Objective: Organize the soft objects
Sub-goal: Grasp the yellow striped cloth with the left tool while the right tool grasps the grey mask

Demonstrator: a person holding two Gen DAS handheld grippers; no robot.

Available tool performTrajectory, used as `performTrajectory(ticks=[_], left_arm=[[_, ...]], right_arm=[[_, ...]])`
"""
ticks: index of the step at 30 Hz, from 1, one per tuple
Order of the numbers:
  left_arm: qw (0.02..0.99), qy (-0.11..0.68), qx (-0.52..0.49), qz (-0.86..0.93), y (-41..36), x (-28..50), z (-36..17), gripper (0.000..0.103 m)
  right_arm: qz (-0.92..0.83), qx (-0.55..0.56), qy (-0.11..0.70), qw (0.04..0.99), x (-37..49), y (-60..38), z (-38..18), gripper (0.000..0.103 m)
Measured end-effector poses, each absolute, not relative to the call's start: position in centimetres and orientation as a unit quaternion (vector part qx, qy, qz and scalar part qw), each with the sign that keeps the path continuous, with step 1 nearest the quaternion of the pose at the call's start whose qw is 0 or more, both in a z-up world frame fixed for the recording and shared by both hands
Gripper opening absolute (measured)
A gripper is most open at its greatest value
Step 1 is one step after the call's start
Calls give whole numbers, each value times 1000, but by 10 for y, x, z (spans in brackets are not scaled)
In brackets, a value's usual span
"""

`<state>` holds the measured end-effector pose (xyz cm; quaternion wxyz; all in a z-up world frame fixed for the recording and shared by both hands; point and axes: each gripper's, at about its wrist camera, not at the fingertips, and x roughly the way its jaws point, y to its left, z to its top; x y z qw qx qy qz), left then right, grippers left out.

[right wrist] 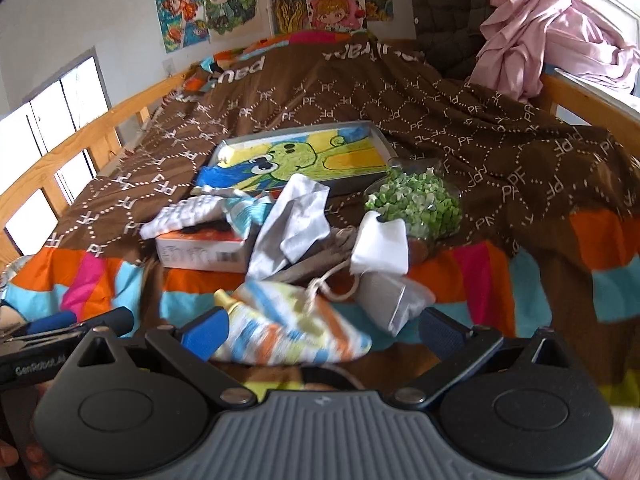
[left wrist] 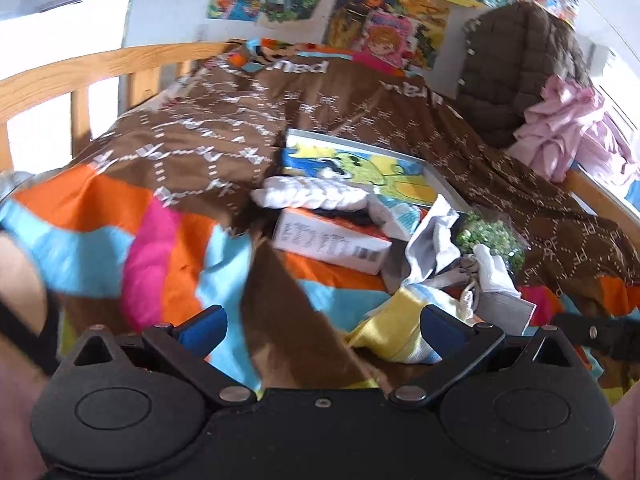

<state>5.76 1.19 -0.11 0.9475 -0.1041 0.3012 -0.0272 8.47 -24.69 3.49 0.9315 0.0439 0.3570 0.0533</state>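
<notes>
A pile of soft things lies on the bed: a striped yellow, blue and orange pouch (right wrist: 292,330), a grey cloth (right wrist: 292,220), a white cloth (right wrist: 382,246), a white knitted piece (right wrist: 182,214) and a grey drawstring bag (right wrist: 320,268). My right gripper (right wrist: 322,332) is open, with the striped pouch between its blue pads. My left gripper (left wrist: 322,328) is open and empty over the colourful blanket (left wrist: 104,216), left of the pouch (left wrist: 396,334). The left gripper also shows at the left edge of the right wrist view (right wrist: 80,322).
A white and orange box (right wrist: 200,250), a framed cartoon picture (right wrist: 308,158) and a bowl of green pieces (right wrist: 416,202) lie behind the pile. A brown patterned blanket (right wrist: 480,140) covers the bed. A wooden rail (right wrist: 80,136) runs along the left. Pink clothes (right wrist: 552,28) hang at the right.
</notes>
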Motion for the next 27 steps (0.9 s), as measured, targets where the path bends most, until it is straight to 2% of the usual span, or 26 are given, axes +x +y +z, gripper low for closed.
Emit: performTrajectory(ticks=[8, 13, 27], left_arm=[[949, 291, -55, -111, -18, 109, 4, 102], [941, 299, -43, -153, -35, 130, -12, 102], [903, 367, 9, -222, -74, 176, -65, 102]], right_arm=[[37, 9, 403, 914, 152, -260, 24, 103], [40, 73, 468, 880, 193, -282, -1, 103], [42, 124, 549, 826, 244, -309, -56, 103]])
